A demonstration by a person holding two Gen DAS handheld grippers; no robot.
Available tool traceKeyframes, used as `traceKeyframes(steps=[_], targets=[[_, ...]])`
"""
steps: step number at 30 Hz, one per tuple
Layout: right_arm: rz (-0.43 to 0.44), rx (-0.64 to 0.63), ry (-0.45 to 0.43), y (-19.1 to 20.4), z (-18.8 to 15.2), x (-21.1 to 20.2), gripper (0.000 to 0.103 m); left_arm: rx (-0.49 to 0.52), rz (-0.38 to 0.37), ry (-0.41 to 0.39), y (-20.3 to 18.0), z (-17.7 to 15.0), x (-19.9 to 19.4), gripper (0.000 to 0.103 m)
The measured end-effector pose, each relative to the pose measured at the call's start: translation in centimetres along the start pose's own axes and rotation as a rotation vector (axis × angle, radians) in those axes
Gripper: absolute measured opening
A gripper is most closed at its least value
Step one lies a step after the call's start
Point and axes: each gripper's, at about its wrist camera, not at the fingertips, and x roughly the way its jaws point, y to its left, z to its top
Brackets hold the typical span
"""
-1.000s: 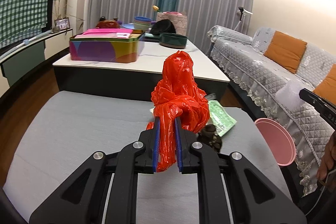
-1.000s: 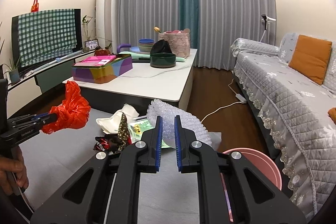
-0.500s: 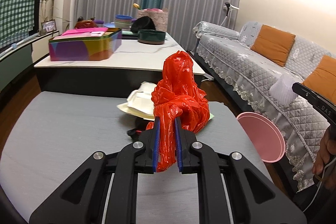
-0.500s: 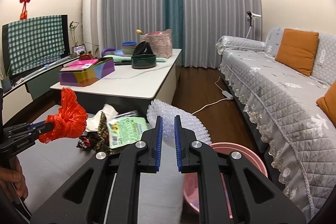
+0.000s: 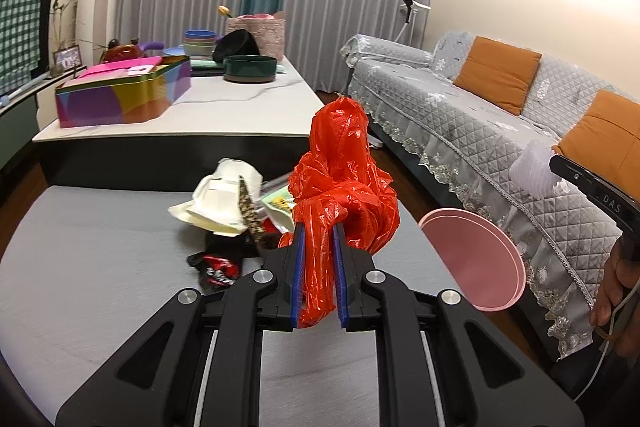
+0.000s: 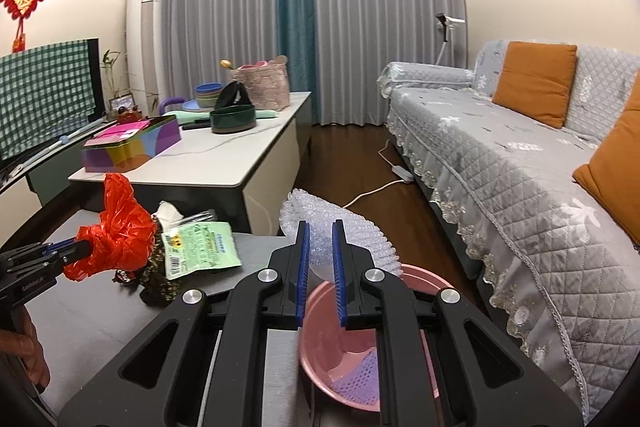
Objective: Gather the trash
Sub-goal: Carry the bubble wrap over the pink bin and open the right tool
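Two grippers loaded. Left gripper (image 5: 318, 259) pinches red plastic bag (image 5: 344, 183), hiding litter pile (image 5: 228, 199) at 10 o'clock. Right gripper (image 6: 321, 255) clamps bubble wrap (image 6: 360, 231) above pink basin (image 6: 416, 277), rim partly hidden. Sofa (image 6: 520, 163) at 3 o'clock.

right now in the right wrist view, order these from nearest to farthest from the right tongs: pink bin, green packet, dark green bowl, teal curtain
1. pink bin, directly below the right tongs, beside the grey table.
2. green packet, to the left on the grey table, in the trash pile.
3. dark green bowl, farther back on the white table.
4. teal curtain, against the far wall.
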Motion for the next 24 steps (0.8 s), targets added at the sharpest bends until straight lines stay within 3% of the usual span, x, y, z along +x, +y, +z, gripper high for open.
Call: traceKeyframes(steps=[24], targets=[[-0.084, 0.067, -0.009, -5.2, 0.0, 0.0, 0.012, 0.091, -0.106, 0.045, -8.4, -0.4, 3.9, 0.013]])
